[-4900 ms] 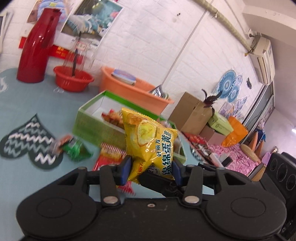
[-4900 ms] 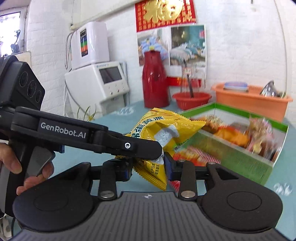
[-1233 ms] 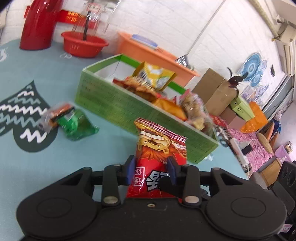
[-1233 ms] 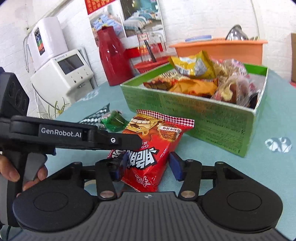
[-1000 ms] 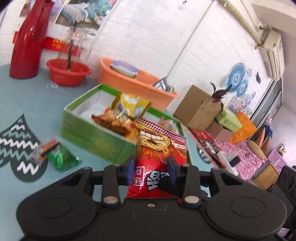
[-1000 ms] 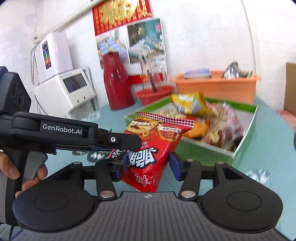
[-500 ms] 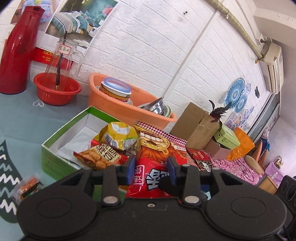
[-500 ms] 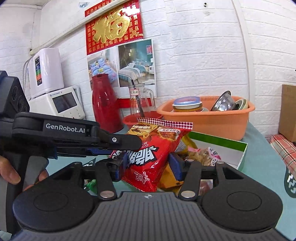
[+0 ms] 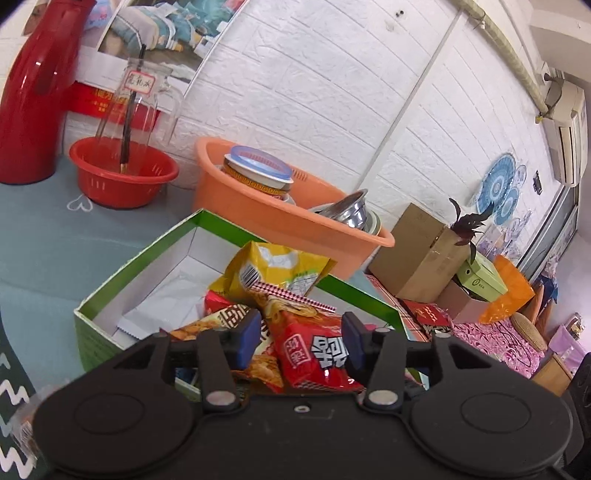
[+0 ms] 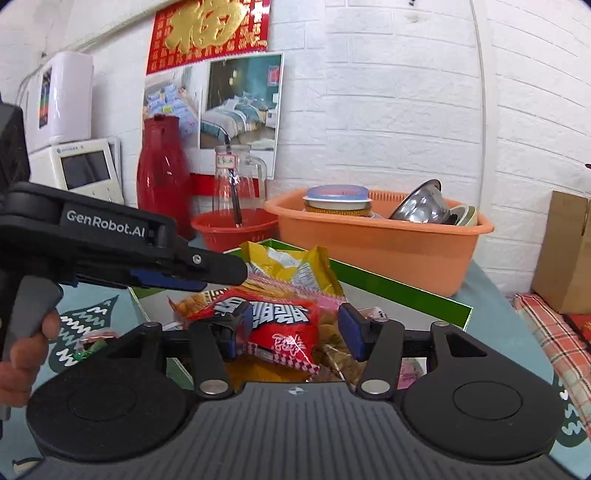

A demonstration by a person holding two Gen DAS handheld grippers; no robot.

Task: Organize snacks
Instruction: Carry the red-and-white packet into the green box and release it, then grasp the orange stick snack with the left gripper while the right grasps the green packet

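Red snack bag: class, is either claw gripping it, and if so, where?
Neither. The left claw is opening, pads off the red snack bag over the green box.

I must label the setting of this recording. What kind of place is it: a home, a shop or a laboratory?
Most likely a lived-in home. An orange basin holds bowls beside a red thermos, a red good-luck poster hangs on the white brick wall, and a green snack box sits on the table.

Both wrist views look closely, slightly downward, into the shared green box [image 9: 110, 291] [image 10: 399, 286].
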